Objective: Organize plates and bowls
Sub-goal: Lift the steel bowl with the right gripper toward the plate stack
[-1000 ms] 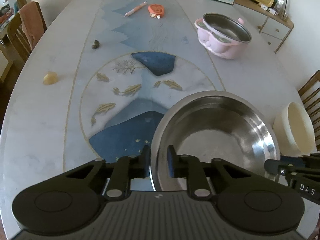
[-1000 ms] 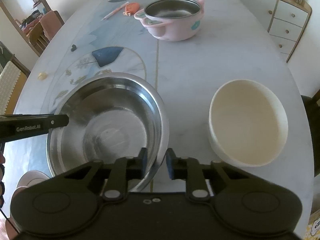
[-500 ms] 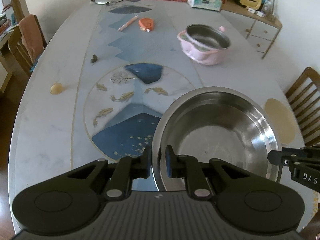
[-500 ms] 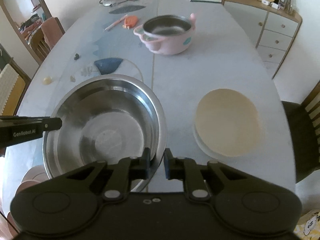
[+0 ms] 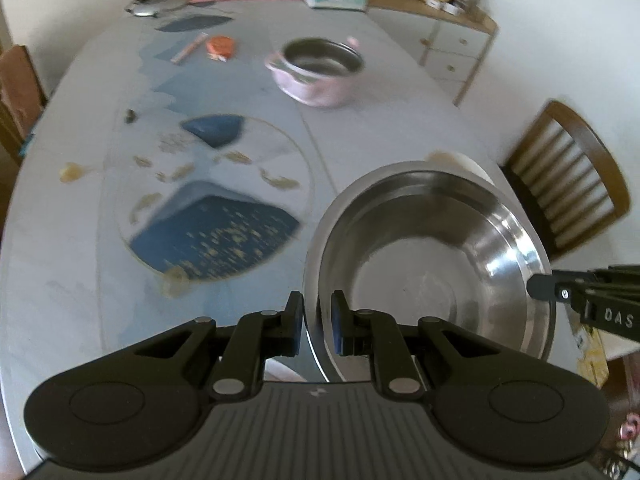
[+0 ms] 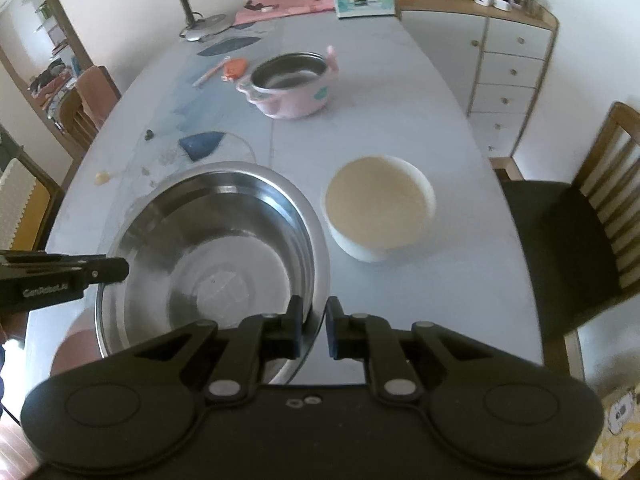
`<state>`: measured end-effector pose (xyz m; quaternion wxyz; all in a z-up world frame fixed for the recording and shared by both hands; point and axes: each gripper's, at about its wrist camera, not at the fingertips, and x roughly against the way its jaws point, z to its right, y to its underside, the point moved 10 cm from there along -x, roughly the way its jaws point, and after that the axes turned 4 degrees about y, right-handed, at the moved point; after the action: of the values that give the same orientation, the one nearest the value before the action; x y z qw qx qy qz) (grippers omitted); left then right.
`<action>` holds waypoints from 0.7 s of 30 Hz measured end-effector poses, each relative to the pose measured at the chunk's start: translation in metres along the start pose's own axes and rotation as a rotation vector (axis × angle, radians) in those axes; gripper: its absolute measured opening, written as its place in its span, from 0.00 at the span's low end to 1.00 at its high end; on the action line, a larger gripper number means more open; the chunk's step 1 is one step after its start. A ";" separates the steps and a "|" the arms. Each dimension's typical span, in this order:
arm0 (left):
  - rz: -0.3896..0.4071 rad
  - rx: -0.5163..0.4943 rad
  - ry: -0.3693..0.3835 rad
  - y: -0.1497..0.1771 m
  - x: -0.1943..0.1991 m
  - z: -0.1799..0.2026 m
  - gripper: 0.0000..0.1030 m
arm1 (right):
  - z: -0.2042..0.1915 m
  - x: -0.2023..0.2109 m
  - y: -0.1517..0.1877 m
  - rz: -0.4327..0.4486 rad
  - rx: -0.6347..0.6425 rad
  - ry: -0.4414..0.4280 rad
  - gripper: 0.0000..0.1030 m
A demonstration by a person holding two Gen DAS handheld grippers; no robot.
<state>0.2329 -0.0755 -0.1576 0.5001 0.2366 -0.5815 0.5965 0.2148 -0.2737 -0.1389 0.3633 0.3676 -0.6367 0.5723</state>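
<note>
Gripping the steel bowl (image 5: 432, 264) by opposite rim edges, left tool (image 5: 317, 322) and right tool (image 6: 313, 326) both clenched, just beside the cream bowl (image 6: 378, 208); thin, stiff, slippery metal.

I work in a home dining room: oval painted table (image 6: 400, 128), slatted wooden chair (image 6: 612, 184) at 3 o'clock, white drawer cabinet (image 6: 508, 68) at 1 o'clock.

Empty steel bowl (image 6: 208, 248) tilted above table, beside cream bowl (image 6: 378, 208).
</note>
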 end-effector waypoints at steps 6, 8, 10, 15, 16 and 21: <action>-0.064 -0.078 0.030 0.033 -0.014 0.035 0.13 | 0.029 0.007 0.033 -0.027 -0.044 0.042 0.11; -0.085 -0.091 0.036 0.042 -0.020 0.044 0.13 | 0.038 0.007 0.042 -0.035 -0.059 0.055 0.11; -0.102 -0.102 0.043 0.050 -0.026 0.051 0.14 | 0.046 0.005 0.051 -0.044 -0.074 0.064 0.11; -0.139 -0.119 0.053 0.066 -0.039 0.063 0.13 | 0.061 -0.002 0.072 -0.067 -0.107 0.074 0.10; -0.143 -0.123 0.051 0.068 -0.041 0.065 0.13 | 0.063 -0.005 0.075 -0.072 -0.108 0.076 0.10; -0.154 -0.142 0.048 0.076 -0.046 0.072 0.13 | 0.068 -0.012 0.085 -0.087 -0.110 0.086 0.11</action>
<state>0.1630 -0.1442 -0.2162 0.5736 0.2301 -0.5903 0.5192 0.1423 -0.3345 -0.1938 0.4344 0.3493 -0.6344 0.5356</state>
